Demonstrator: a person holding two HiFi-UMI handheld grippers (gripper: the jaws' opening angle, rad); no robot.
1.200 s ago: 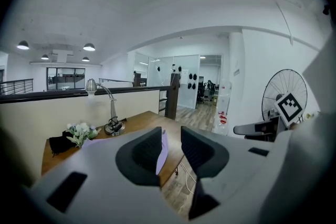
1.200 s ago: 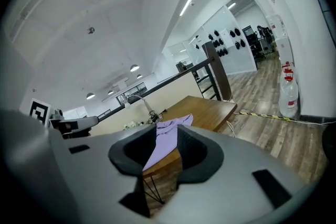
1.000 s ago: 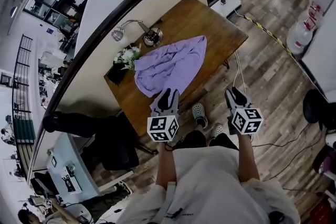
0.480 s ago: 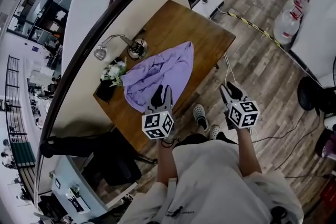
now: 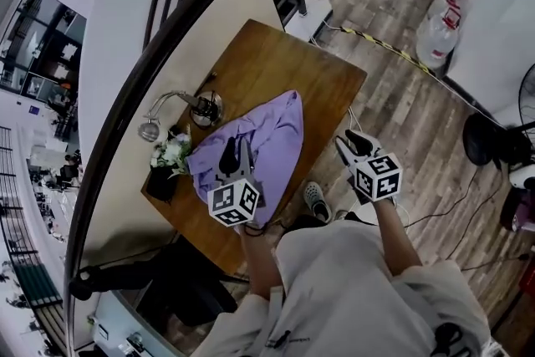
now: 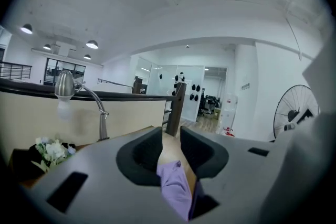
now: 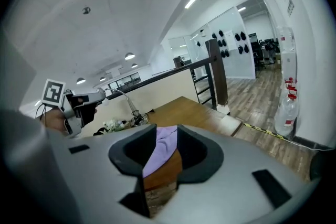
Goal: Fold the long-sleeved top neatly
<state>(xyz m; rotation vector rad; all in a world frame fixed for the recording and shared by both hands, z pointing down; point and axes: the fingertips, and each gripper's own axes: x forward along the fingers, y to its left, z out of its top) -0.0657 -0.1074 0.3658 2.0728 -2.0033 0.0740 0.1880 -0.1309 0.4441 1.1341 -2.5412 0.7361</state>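
Left tool (image 5: 236, 153) hangs over the near end of the long-sleeved top (image 5: 259, 138), jaws apart, with purple cloth showing through the gap but not pinched; right tool (image 5: 351, 142) sits off the near right edge of the worktop (image 5: 322, 75), jaws likewise parted and empty. The top lies in a rumpled heap on the worktop's near left part, sleeves not laid out and no clean fold visible; folding looks barely begun, so spreading it flat, bringing the sleeves in and folding the body all seem left to do. Just beside the top's left side, a dark pot (image 5: 160, 182) holds white flowers (image 5: 171, 153); a desk lamp (image 5: 167, 106) stands behind them; water jugs (image 5: 435, 33) stand on the floor well apart, contents unclear.
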